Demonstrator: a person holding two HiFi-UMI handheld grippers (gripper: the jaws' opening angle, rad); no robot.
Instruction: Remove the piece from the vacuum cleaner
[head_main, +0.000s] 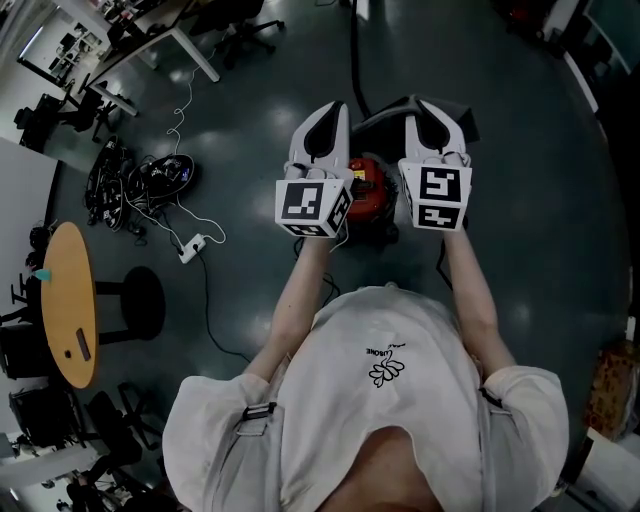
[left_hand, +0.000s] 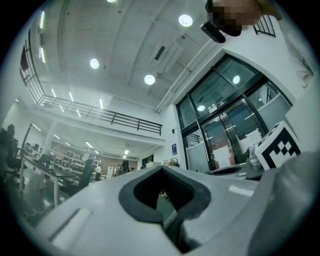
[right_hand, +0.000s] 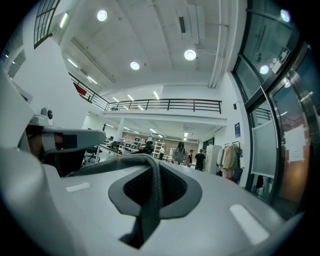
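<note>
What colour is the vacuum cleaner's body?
The vacuum cleaner is red; the head view shows it best.

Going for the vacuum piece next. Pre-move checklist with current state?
1. View of vacuum cleaner: ok. The red body sits on the floor under both grippers in the head view.
2. Jaws of left gripper open for a grasp: not ok. They are together with nothing between.
3. Jaws of right gripper open: not ok. They are together and empty.
4. Grippers aimed at the vacuum cleaner: not ok. Both gripper views look up at the ceiling.
5. Location of the piece: cannot tell. The grippers cover most of the vacuum cleaner.
</note>
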